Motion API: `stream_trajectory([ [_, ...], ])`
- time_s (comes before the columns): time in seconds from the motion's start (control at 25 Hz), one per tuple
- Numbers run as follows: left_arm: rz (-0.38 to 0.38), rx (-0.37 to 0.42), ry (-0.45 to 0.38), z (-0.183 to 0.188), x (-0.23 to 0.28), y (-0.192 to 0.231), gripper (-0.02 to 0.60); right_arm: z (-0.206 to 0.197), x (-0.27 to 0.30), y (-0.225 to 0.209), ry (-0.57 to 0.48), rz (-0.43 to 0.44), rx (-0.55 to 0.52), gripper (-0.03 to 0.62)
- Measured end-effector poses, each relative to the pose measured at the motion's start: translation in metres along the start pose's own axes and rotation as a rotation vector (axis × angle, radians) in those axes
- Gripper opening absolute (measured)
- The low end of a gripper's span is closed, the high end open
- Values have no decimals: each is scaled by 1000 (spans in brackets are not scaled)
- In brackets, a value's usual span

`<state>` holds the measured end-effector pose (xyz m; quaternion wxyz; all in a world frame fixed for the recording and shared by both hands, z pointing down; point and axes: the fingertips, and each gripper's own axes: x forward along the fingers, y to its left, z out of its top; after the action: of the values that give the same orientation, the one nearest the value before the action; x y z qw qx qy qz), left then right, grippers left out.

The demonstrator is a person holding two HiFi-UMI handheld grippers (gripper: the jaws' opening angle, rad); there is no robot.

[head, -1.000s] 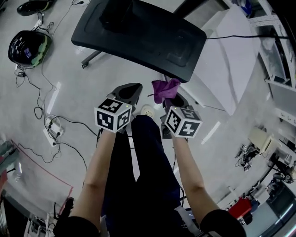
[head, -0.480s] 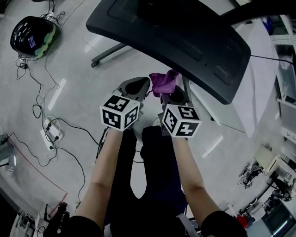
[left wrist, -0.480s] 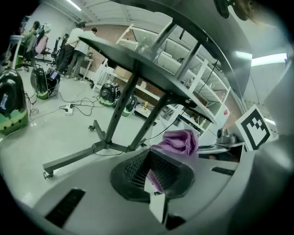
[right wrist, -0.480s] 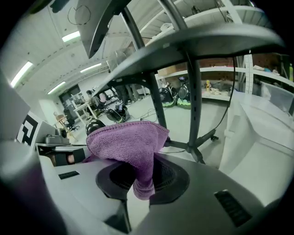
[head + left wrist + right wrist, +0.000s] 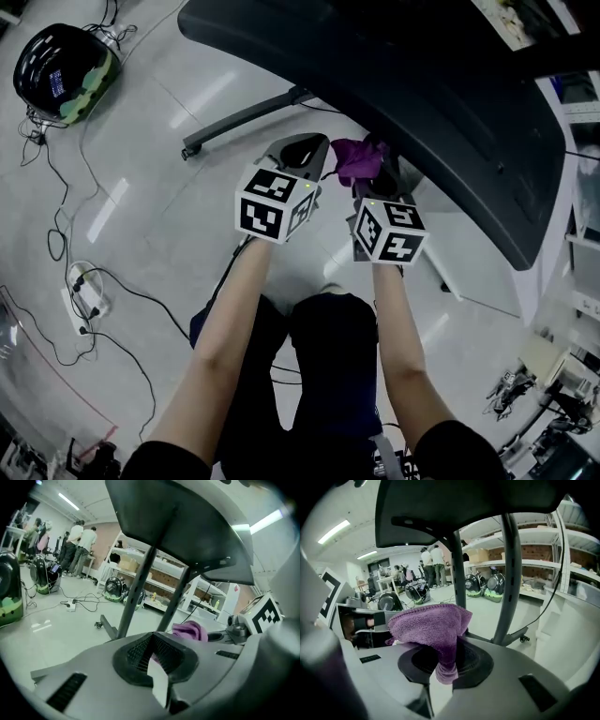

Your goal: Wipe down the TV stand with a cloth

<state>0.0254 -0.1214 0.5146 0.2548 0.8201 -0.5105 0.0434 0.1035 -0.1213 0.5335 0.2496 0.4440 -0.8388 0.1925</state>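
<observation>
A purple cloth (image 5: pixel 356 157) (image 5: pixel 432 626) hangs bunched from my right gripper (image 5: pixel 371 174) (image 5: pixel 445 663), which is shut on it. My left gripper (image 5: pixel 304 152) (image 5: pixel 153 652) sits just to its left, shut with nothing in it; the cloth (image 5: pixel 189 631) shows to its right. Both grippers are held under the big black screen (image 5: pixel 422 84) (image 5: pixel 459 503) of the TV stand. The stand's two dark poles (image 5: pixel 511 573) (image 5: pixel 140 588) rise just ahead, and a wheeled base leg (image 5: pixel 234 122) lies on the floor.
A black and green helmet-like unit (image 5: pixel 61 61) sits on the floor far left, with cables and a power strip (image 5: pixel 80 292). A white panel (image 5: pixel 469 253) lies right of the stand. Shelving (image 5: pixel 562 555) and several people (image 5: pixel 79 541) stand farther off.
Both grippers have moved forward and up under the black screen, which now fills more of the view. The cloth stays clamped in the right gripper.
</observation>
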Motion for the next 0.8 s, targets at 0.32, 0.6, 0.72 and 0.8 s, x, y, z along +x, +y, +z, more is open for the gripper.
stream_trajectory([
  [0.32,38,37,-106,9,64,42,6,33,76,-21,-196,-1,-182,77],
  [0.6,-55,110,-87,-2,92,55,6,65,101,-34,-342,42,-360,77],
  [0.72,-108,147,-75,-7,88,56,6,71,102,-39,-332,54,-539,77],
  [0.8,-129,164,-66,-8,85,63,6,82,103,-41,-334,45,-627,77],
])
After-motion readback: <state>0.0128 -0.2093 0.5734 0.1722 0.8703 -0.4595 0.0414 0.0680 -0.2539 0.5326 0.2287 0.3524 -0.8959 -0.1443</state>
